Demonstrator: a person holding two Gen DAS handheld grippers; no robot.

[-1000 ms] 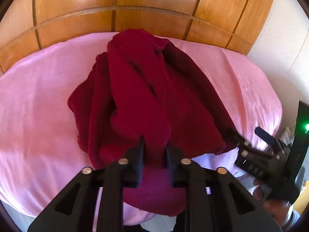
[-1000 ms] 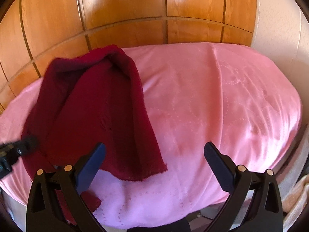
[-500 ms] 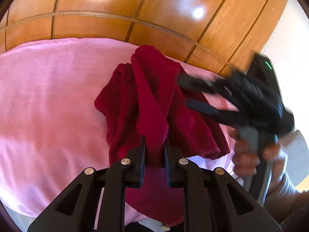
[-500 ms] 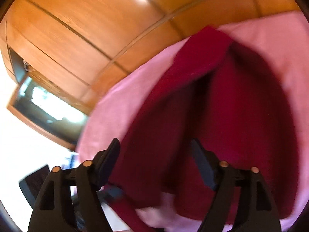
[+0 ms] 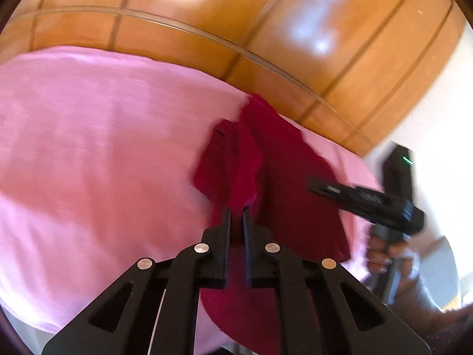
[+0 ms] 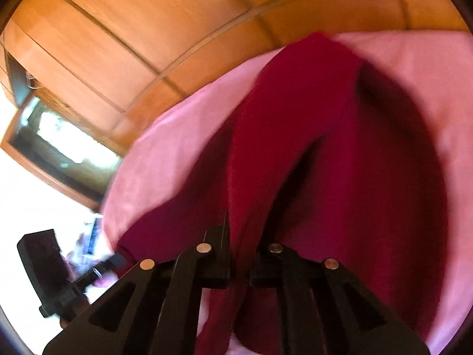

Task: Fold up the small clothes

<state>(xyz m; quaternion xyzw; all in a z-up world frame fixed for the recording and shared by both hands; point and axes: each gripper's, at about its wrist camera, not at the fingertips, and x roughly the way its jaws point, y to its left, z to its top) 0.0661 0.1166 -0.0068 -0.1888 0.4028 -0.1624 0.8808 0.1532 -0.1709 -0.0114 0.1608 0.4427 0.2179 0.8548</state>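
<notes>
A dark red garment (image 5: pixel 283 177) lies bunched on a pink bed cover (image 5: pixel 103 148). My left gripper (image 5: pixel 236 216) is shut on a fold of its near edge and holds it raised. In the right wrist view the same garment (image 6: pixel 340 162) fills the middle, and my right gripper (image 6: pixel 239 236) is shut on another fold of it. The right gripper also shows in the left wrist view (image 5: pixel 369 201), to the right over the garment, blurred by motion. The left gripper shows in the right wrist view (image 6: pixel 53 272) at the lower left.
A wooden panelled headboard (image 5: pixel 236 14) runs behind the bed. A white wall (image 5: pixel 443 118) stands to the right. In the right wrist view a wooden frame with a dark glass panel (image 6: pixel 59 148) sits at the left.
My right gripper swung from the right side of the bed over the garment and closed on a fold. My left gripper kept its hold while its view moved left and back.
</notes>
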